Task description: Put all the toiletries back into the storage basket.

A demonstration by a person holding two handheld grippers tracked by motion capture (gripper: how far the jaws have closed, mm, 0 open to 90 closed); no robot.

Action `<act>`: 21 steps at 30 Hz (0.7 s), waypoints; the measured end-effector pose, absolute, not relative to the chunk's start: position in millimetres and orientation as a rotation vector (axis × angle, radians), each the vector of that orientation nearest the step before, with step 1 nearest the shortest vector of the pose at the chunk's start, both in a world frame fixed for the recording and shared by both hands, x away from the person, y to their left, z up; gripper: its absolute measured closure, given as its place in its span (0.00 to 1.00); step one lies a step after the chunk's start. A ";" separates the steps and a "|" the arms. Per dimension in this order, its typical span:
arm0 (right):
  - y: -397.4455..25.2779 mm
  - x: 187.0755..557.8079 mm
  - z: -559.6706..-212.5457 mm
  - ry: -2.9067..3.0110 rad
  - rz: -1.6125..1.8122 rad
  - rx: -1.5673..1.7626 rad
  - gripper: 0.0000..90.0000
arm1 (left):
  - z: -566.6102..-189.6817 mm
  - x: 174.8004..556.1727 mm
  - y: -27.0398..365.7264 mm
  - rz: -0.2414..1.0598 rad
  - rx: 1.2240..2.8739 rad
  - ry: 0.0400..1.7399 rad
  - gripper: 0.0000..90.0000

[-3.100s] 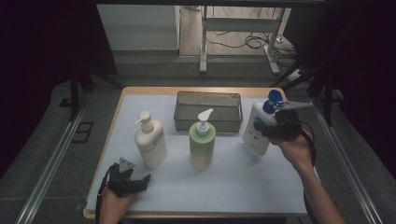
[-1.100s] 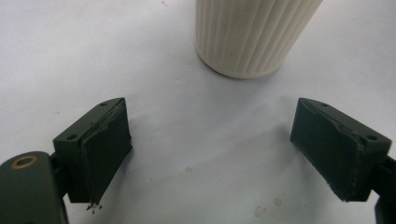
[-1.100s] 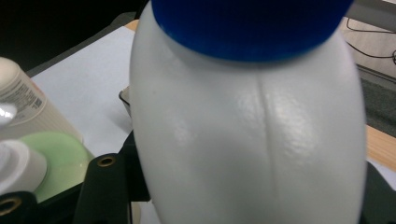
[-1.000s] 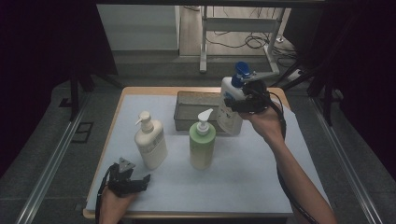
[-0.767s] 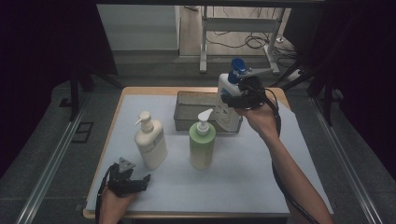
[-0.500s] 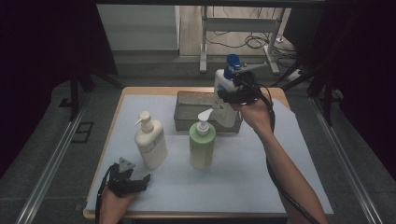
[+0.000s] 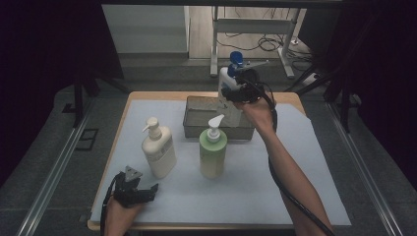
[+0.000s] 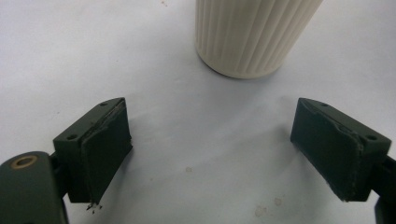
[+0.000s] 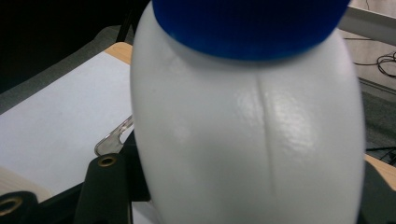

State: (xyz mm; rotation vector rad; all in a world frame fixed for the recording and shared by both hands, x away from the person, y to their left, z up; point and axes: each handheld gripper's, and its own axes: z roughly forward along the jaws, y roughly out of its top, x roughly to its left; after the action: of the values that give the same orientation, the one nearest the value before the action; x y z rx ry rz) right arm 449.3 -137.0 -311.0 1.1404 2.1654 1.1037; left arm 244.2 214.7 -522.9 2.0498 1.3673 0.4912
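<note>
- While the left gripper [image 7: 147, 191] rests on the sheet [image 7: 314, 147] at the table's near left corner, the right gripper [image 7: 231, 93] holds the white bottle [image 7: 226, 86] up over the basket [image 7: 196, 118].
- Right jaws are clamped on the bottle's body: in the right gripper view the bottle [image 9: 247, 130] sits between them, jaws dark at its lower left and lower right edges, blue cap [image 9: 250, 23] above.
- In the high view the cap [image 7: 235, 57] is on top and the bottle stands roughly upright, clear of the table, above the basket's far right part. Cannot tell whether its base touches the basket.
- Left jaws are spread wide with nothing between them; one pad [image 8: 105, 144] on each side, bare sheet in the gap.
- Cream bottle [image 8: 254, 35] stands just ahead of the left jaws, not touching them. In the high view it [image 7: 158, 150] is just beyond the left gripper.
- Green bottle [image 7: 213, 150] stands upright near the table's middle, just in front of the basket, right of the cream one.
</note>
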 end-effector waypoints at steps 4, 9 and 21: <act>-132.6 454.7 -315.2 2.154 1.099 1.151 0.45 | -522.9 244.2 214.7 0.491 2.050 1.367 0.13; -126.0 460.7 -320.5 2.143 1.105 1.153 0.45 | -522.8 244.2 214.7 0.490 2.051 1.368 0.13; -112.4 473.1 -339.7 2.136 1.103 1.148 0.45 | -522.9 243.9 214.7 0.489 2.047 1.370 0.13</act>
State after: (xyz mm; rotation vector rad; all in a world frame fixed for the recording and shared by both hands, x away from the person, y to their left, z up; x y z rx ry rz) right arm 473.1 -112.4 -339.7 1.1485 2.1358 1.1027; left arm 243.9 214.7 -522.9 2.0474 1.3696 0.4890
